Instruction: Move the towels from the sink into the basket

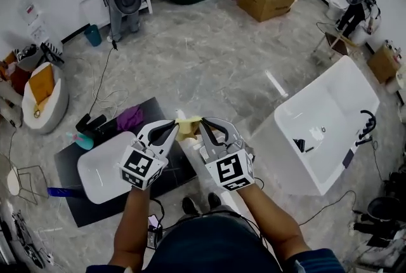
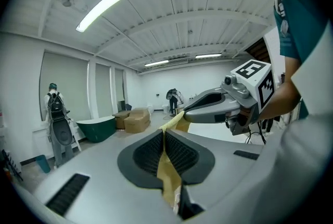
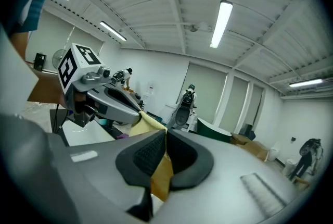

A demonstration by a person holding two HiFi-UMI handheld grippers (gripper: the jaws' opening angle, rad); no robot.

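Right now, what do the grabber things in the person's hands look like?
Both are grey, with curved fingers lined in black ridged rubber. The left gripper and right gripper each carry a white cube printed with black square markers. The person wears short teal sleeves.

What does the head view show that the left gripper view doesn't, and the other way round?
Only the head view: the white sink on its dark mat, a purple cloth beside it, and the big white bathtub. Only the left gripper view: the ceiling lights and the left gripper with its pads pressed together on the yellow towel. Both: that towel running to the right gripper, the dark green tub and cardboard boxes.
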